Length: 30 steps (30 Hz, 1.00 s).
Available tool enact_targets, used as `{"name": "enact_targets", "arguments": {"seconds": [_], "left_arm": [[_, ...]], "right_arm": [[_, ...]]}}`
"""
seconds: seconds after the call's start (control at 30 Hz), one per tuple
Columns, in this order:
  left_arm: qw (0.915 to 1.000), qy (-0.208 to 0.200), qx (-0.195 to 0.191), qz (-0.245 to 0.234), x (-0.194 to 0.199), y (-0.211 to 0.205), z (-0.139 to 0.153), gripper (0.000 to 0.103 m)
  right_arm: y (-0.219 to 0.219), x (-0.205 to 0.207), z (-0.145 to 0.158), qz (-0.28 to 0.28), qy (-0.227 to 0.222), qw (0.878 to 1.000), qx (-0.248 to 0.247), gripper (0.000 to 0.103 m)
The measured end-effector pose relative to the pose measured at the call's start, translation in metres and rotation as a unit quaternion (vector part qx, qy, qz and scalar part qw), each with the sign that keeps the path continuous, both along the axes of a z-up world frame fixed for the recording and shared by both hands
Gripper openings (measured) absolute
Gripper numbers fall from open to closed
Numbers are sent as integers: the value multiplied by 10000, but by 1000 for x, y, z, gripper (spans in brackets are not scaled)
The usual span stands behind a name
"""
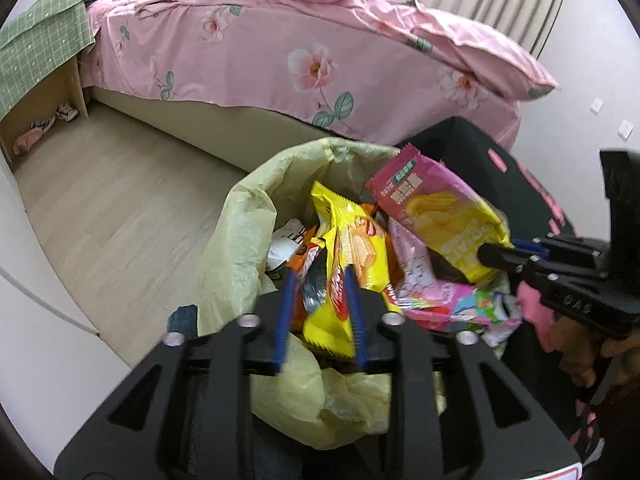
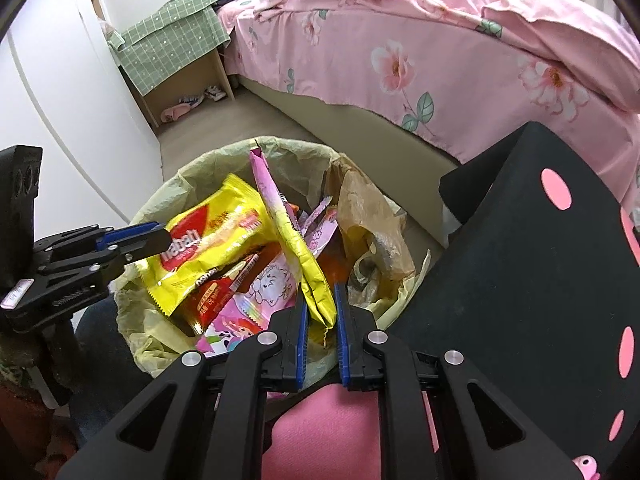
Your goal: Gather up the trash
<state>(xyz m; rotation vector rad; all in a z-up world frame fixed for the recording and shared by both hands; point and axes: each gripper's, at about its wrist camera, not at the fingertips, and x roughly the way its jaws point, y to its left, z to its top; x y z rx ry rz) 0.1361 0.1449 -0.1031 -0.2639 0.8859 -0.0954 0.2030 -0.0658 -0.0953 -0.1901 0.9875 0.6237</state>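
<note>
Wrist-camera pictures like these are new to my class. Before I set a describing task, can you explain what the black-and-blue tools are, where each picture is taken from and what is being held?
There is no robot here. A person holds a two-fingered claw in each hand, and each claw carries a wide-angle camera that looks along its fingers. That is why each picture shows its own claw at the bottom and the other claw at the side.

Both claws point down into a bin with a yellowish liner, which is full of snack wrappers and stands on the floor beside a pink bed.

The left claw is open, with a yellow wafer packet between its fingers. The pads do not seem to press on it.

The right claw is shut on the end of a pink-and-yellow packet.
</note>
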Motion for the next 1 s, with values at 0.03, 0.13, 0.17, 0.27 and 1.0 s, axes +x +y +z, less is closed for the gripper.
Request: {"name": "enact_targets", "arguments": {"seconds": [0.03, 0.13, 0.17, 0.27, 1.0], "left_arm": [[10000, -27, -62, -4, -2, 1, 3, 41], [9998, -83, -143, -64, -9, 1, 13, 54], [9998, -110, -134, -68, -12, 1, 18, 57], [9995, -256, -167, 3, -23, -2, 33, 69], [9895, -1098, 835, -436, -190, -134, 129, 78]], "right_arm": [[-1, -1, 1, -21, -24, 10000, 5, 19], [-6, -8, 10, -128, -65, 9997, 187, 42], [-9, -11, 13, -146, -72, 9995, 288, 42], [-17, -25, 28, -243, -190, 9985, 454, 42], [-138, -270, 118, -1814, -1560, 9703, 367, 43]]}}
